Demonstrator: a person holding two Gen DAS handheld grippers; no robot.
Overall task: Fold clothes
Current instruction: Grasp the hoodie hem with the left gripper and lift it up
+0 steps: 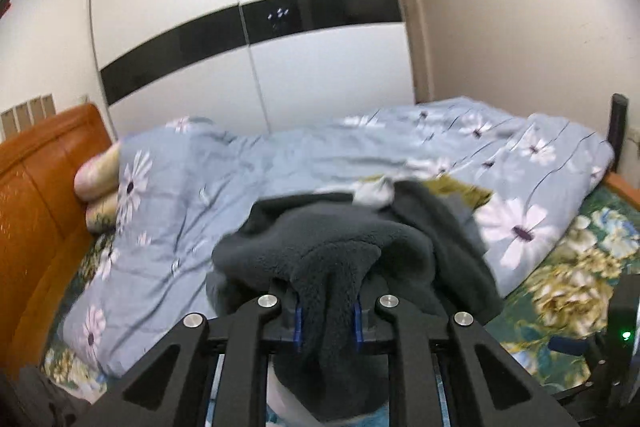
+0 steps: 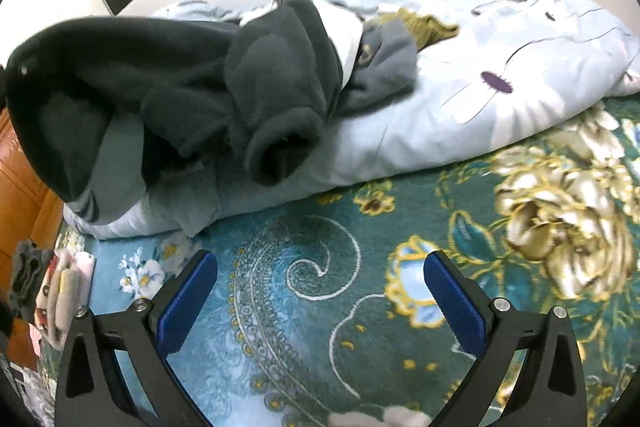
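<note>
Left tongs [image 1: 326,321] are pinching a dark fleece garment [image 1: 340,251] on a bed; right tongs [image 2: 320,291] are hanging wide open and empty.

Between the left tongs' blue pads, a thick fold of charcoal fleece is bunching and draping both ways. It is looking soft, limp and fairly bulky, likely light but floppy, so a hem or shoulder seam would give a surer hold than the middle. Ahead of the right tongs, a rolled cuff [image 2: 280,155] is gaping open, with grey lining [image 2: 120,147] showing to its left. Beyond, olive cloth [image 2: 424,27] is lying on a crumpled pale-blue daisy quilt [image 2: 480,99]. Beneath the right tongs, a plush teal floral blanket [image 2: 320,227] is covering the bed.
</note>
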